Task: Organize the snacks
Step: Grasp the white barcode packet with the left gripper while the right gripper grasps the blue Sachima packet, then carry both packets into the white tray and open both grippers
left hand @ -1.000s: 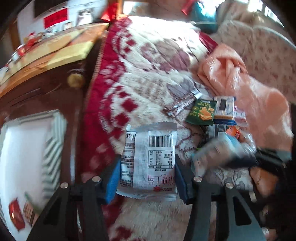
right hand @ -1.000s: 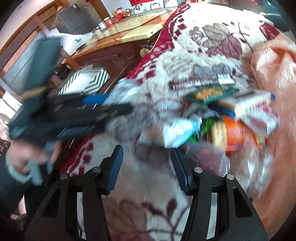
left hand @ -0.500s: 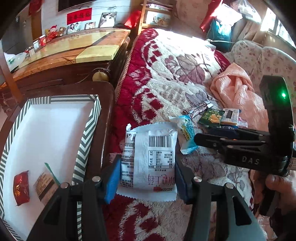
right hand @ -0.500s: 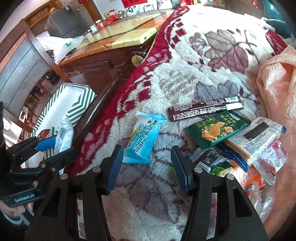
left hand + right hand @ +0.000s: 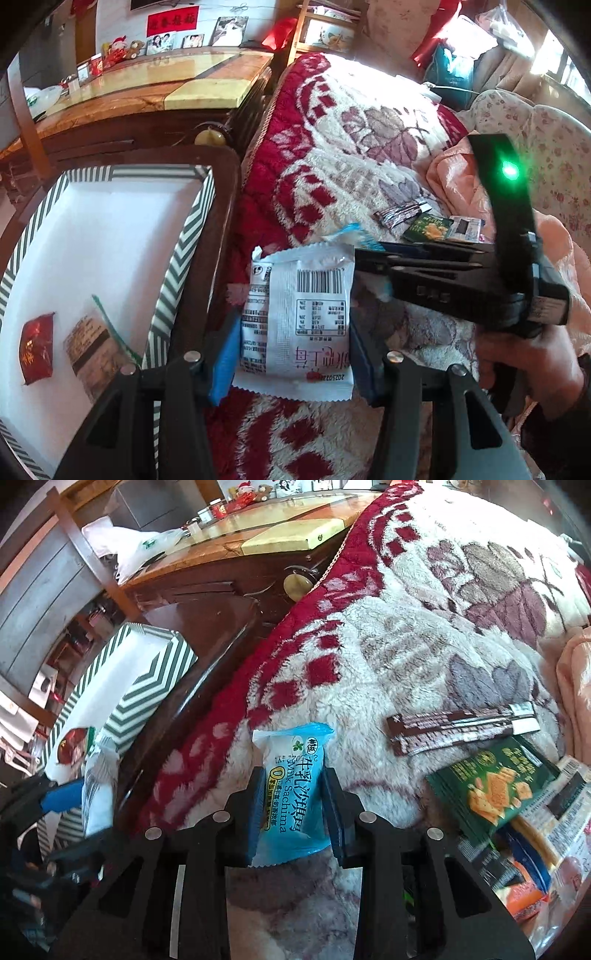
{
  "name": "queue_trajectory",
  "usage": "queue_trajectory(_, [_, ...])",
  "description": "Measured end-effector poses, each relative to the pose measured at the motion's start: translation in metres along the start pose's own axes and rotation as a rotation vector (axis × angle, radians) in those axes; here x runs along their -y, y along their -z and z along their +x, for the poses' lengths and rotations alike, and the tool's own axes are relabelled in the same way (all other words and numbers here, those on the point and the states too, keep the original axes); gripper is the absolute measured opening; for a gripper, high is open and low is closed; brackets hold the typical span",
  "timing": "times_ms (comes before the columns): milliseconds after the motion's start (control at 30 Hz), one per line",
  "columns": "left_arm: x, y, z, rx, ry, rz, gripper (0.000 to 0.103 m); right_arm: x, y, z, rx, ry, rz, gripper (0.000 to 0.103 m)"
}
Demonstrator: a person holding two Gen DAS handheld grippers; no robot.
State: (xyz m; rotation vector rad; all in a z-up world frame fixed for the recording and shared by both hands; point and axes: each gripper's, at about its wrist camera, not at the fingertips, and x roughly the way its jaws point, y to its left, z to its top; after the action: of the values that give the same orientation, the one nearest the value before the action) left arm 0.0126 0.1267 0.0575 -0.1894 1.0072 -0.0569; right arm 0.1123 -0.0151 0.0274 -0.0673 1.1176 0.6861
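My left gripper [image 5: 291, 354] is shut on a white snack packet [image 5: 295, 325] with a barcode, held above the red and white blanket beside the striped box [image 5: 173, 258]. The box holds a red packet [image 5: 37, 347] and a brown packet [image 5: 92, 343]. My right gripper [image 5: 293, 805] is closed around a blue Sachima packet [image 5: 291, 786] lying on the blanket. The right gripper also shows in the left wrist view [image 5: 369, 254], just right of the white packet. A pile of snacks lies to the right: a brown bar [image 5: 461, 725] and a green cracker packet [image 5: 495, 786].
The fluffy red and white blanket [image 5: 424, 627] covers a sofa. A dark wooden table [image 5: 221, 590] and a chair rim [image 5: 225, 221] stand to the left. A peach cloth [image 5: 461, 177] lies at the right. The other gripper with its white packet shows at the left in the right wrist view [image 5: 96, 797].
My right gripper has moved forward onto the blue packet and closed around it. My left gripper still holds the white packet and has shifted towards the striped box.
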Motion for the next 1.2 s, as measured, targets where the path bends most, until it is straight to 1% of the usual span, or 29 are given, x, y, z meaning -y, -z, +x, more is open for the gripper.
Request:
queue_trajectory(133, [-0.001,0.001,-0.002,0.002,0.006,-0.017,0.056,0.0,0.006,-0.005,-0.016,0.003,-0.013,0.029])
queue_trajectory(200, [0.001,0.002,-0.006,0.01,0.01,-0.013,0.056,0.001,0.008,-0.005,-0.009,0.033,-0.012,0.031])
queue_trajectory(233, [0.002,0.003,-0.007,0.013,0.009,-0.009,0.056,-0.001,0.008,-0.003,-0.021,0.041,-0.015,0.032])
queue_trajectory(367, [0.003,0.005,-0.007,0.003,0.007,-0.01,0.056,-0.008,0.008,0.004,-0.033,0.051,-0.044,0.032])
queue_trajectory(467, [0.001,0.008,-0.009,0.005,0.003,-0.018,0.056,-0.004,0.009,-0.002,-0.025,0.003,-0.014,0.028])
queue_trajectory(533, [0.0,0.008,-0.012,0.013,0.002,-0.026,0.056,-0.007,0.01,-0.008,-0.015,0.009,-0.032,0.028])
queue_trajectory(667, [-0.002,0.009,-0.02,0.035,-0.01,-0.042,0.056,-0.016,0.016,-0.029,0.022,-0.007,-0.044,0.028])
queue_trajectory(867, [-0.006,0.012,-0.039,0.067,-0.052,-0.055,0.056,-0.041,0.026,-0.058,0.064,-0.042,-0.071,0.028])
queue_trajectory(1000, [-0.012,0.013,-0.054,0.092,-0.082,-0.059,0.056,-0.059,0.03,-0.065,0.077,-0.064,-0.094,0.028])
queue_trajectory(1200, [-0.027,0.021,-0.076,0.124,-0.13,-0.086,0.056,-0.085,0.035,-0.066,0.067,-0.096,-0.126,0.028])
